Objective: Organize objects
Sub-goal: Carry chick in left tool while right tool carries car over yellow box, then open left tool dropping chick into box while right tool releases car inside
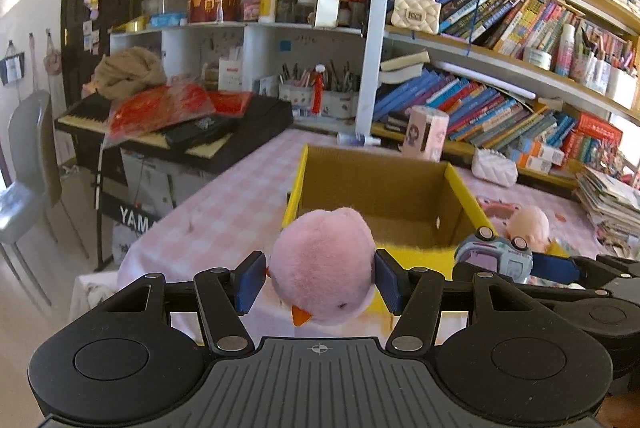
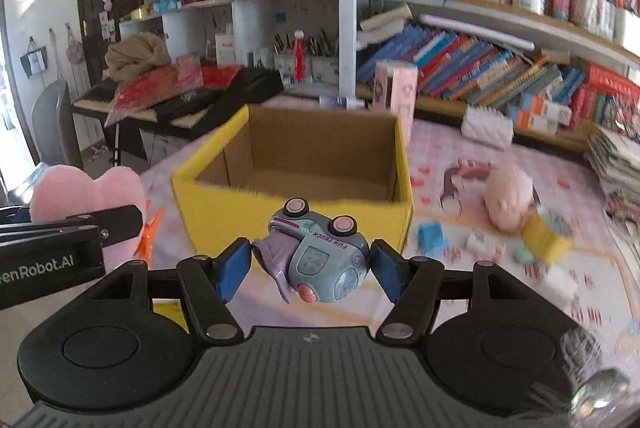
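Observation:
My left gripper (image 1: 320, 278) is shut on a pink plush chick (image 1: 322, 264) with an orange beak, held just in front of the near wall of an open yellow cardboard box (image 1: 466, 188). My right gripper (image 2: 310, 266) is shut on a grey-blue toy truck (image 2: 320, 260), upside down with its pink wheels up, before the same box (image 2: 296, 216). The box looks empty inside. In the right wrist view the pink chick (image 2: 88, 188) and left gripper arm show at the left edge. The toy truck (image 1: 496, 254) shows at the right in the left wrist view.
On the pink checked tablecloth (image 1: 224, 204) right of the box lie a pink doll (image 2: 510, 202), a blue block (image 2: 432, 238), a yellow block (image 2: 546, 238) and small pale pieces. A stack of papers (image 2: 620, 160) sits at far right. Bookshelves (image 1: 500, 100) stand behind, a keyboard (image 1: 172, 132) left.

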{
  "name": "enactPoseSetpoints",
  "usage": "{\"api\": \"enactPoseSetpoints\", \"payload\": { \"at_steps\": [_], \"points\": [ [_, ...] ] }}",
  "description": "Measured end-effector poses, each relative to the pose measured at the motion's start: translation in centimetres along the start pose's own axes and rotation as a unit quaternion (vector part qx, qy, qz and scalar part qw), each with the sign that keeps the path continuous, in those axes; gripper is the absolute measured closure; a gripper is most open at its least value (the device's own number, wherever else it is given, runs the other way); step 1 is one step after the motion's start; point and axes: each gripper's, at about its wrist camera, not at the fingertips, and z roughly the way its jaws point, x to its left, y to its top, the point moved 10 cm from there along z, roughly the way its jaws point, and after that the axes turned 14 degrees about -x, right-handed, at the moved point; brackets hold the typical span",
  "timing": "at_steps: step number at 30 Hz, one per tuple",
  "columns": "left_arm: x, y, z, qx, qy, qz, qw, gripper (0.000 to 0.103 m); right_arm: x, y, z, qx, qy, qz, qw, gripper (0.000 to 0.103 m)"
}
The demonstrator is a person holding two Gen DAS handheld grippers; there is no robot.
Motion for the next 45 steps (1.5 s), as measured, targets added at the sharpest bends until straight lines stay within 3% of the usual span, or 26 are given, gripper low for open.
{"api": "enactPoseSetpoints", "payload": {
  "at_steps": [9,17,23,24,26,27,28,34,41,45],
  "points": [
    [-0.9,2.1,7.3,0.001,0.026,0.010,0.9996,0.045,-1.5,3.1,8.1,-0.010,0.032,-0.047,0.998,0.039],
    [-2.2,1.1,13.6,0.040,0.054,0.034,0.9972,0.045,-2.1,1.4,15.9,0.051,0.079,-0.123,0.988,0.039],
    [-2.5,-0.9,16.8,0.086,0.070,0.042,0.9929,0.045,-1.9,-0.6,20.4,0.102,0.121,-0.173,0.972,0.039],
    [-2.5,-1.2,17.3,0.093,0.072,0.043,0.9922,0.045,-1.9,-0.8,20.8,0.106,0.127,-0.180,0.970,0.050],
    [-2.5,-1.6,17.9,0.104,0.074,0.041,0.9910,0.046,-1.8,-1.3,21.7,0.123,0.140,-0.193,0.963,0.057],
    [-2.6,-1.8,18.2,0.106,0.075,0.042,0.9906,0.046,-1.8,-1.4,22.1,0.127,0.146,-0.194,0.962,0.068],
    [-2.6,-1.9,18.5,0.108,0.077,0.045,0.9901,0.046,-1.8,-1.5,22.4,0.132,0.150,-0.198,0.960,0.071],
    [-2.7,-2.4,19.5,0.121,0.082,0.051,0.9879,0.046,-1.0,-2.2,23.0,0.151,0.178,-0.222,0.947,0.075],
    [-2.6,-2.7,19.7,0.122,0.093,0.053,0.9868,0.044,-0.7,-2.4,22.5,0.143,0.185,-0.235,0.943,0.075],
    [-3.0,-1.8,18.9,0.106,0.083,0.043,0.9900,0.026,-1.1,-1.7,22.1,0.126,0.177,-0.220,0.951,0.074]
  ]
}}
